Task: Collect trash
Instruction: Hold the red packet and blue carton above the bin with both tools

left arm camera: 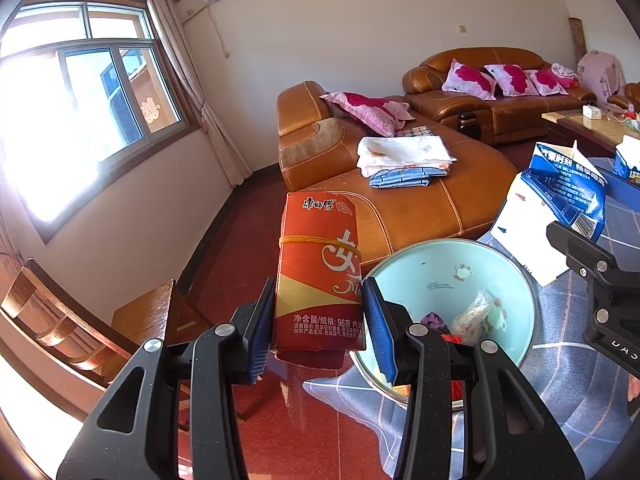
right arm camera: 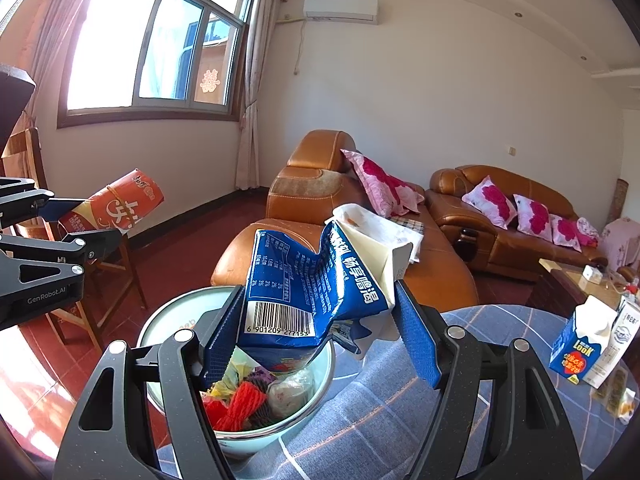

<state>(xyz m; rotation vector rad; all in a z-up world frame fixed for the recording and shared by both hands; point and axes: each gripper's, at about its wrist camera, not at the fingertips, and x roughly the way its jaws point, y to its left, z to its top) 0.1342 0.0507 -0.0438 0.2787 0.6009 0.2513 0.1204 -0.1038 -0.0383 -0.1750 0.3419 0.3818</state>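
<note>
My left gripper (left arm camera: 318,320) is clamped on a flattened red snack box bound with a rubber band (left arm camera: 320,276), my right gripper (right arm camera: 320,336) on a crumpled blue milk carton (right arm camera: 312,292), both above the pale-green enamel basin (right arm camera: 320,376) of scraps, so next I release each inside it.

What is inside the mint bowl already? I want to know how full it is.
In the mint bowl: red yarn, a clear wrapper, yellow and purple scraps. The blue carton covers the far part.
</note>
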